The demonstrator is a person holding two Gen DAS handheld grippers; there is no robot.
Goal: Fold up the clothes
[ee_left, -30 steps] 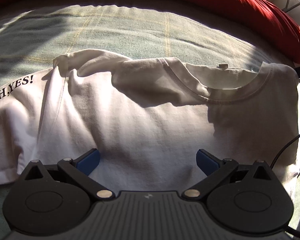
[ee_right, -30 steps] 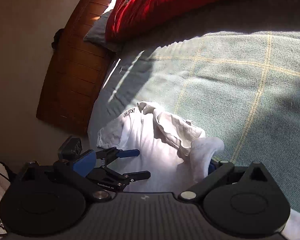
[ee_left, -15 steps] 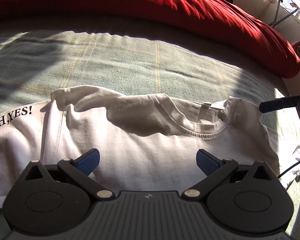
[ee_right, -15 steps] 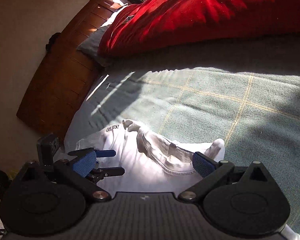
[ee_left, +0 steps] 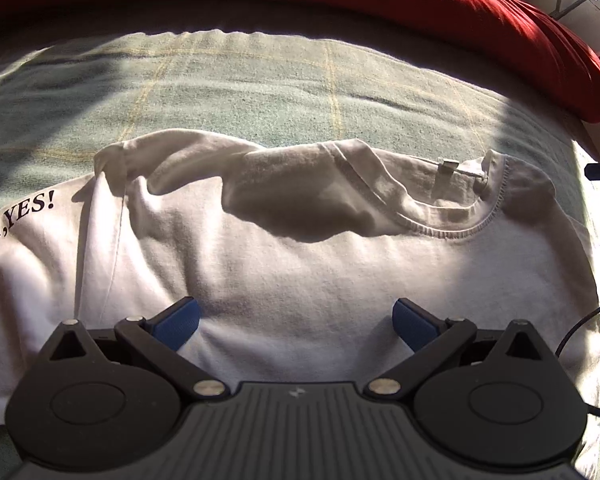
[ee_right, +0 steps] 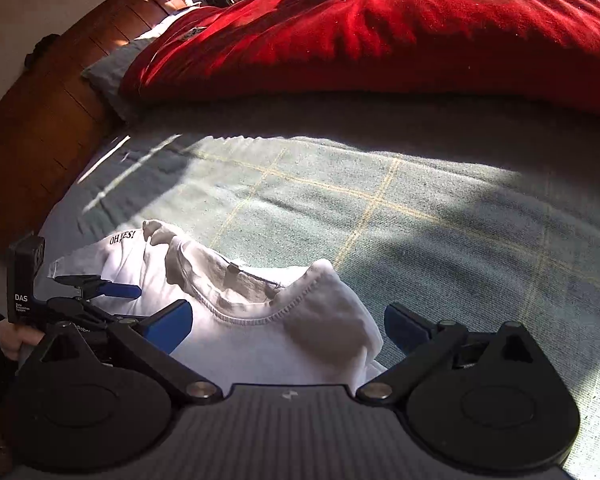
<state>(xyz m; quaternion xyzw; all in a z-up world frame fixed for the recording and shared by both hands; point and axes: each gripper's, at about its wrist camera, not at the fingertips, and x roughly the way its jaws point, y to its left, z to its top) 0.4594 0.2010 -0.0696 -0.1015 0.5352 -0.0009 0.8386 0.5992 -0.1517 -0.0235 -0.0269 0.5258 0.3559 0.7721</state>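
Left wrist view: left gripper point(ee_left: 296, 322) low over white T-shirt point(ee_left: 284, 272), jaws spread wide, nothing between blue pads point(ee_left: 178, 322).
Right wrist view: right gripper point(ee_right: 288, 330) above shirt's collar end, jaws also wide apart — no cloth pinched.
T-shirt position: spread on green checked blanket point(ee_left: 300, 92), neckline point(ee_left: 452, 222) facing up, inner label point(ee_left: 448, 168) showing.
Shirt state: upper edge rumpled, one fold of cloth lying over left part of collar; black print "OH,YES!" point(ee_left: 18, 220) at far left edge.
Lighting: hard sun across shirt and blanket, gripper shadows on fabric.
Surroundings: red duvet point(ee_right: 380, 36) bunched beyond blanket; wooden headboard point(ee_right: 40, 120) at left of right wrist view.
Cross-check: left gripper seen from right camera, held by a hand point(ee_right: 10, 340) — fingers parted above shirt.
Cable: thin black lead point(ee_left: 580, 328) at right edge, left view.
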